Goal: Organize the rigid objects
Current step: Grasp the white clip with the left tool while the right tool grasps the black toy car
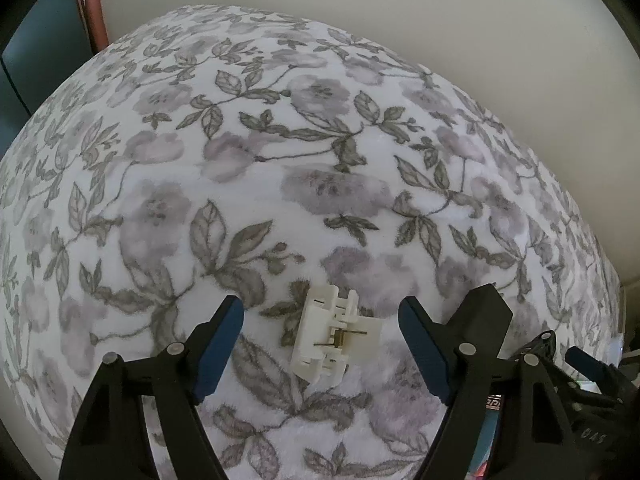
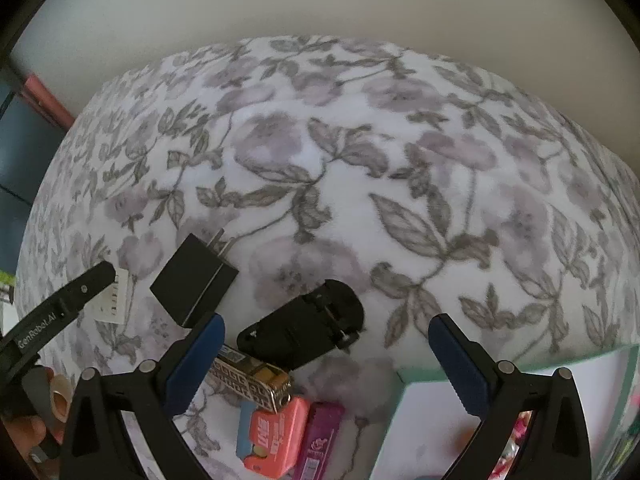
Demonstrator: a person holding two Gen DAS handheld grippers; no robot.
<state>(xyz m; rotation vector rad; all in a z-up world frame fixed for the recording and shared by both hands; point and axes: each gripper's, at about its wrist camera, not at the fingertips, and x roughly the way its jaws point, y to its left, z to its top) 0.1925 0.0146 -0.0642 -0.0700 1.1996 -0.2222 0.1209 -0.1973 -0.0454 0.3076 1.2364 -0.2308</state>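
Note:
In the left wrist view a white plastic clip [image 1: 334,334] lies on the flowered blanket [image 1: 280,152], between the blue pads of my left gripper [image 1: 322,346]. The pads stand apart from it on both sides, so the gripper is open. The right wrist view has my right gripper [image 2: 326,364] open above a black clip [image 2: 304,328], touching nothing. Beside that clip lie a black plug adapter [image 2: 194,280], a gold-ended battery [image 2: 252,380], an orange lighter [image 2: 272,436] and a purple lighter [image 2: 318,444]. The white clip [image 2: 110,298] shows at the left under a left finger [image 2: 68,300].
A mint-green box [image 2: 404,376] with a white inside stands at the lower right, behind the right finger. A person's hand [image 2: 44,412] grips the left tool's handle at the lower left. A pale wall [image 2: 320,8] rises behind the blanket. The right gripper's fingertip [image 1: 584,360] shows at the left view's lower right.

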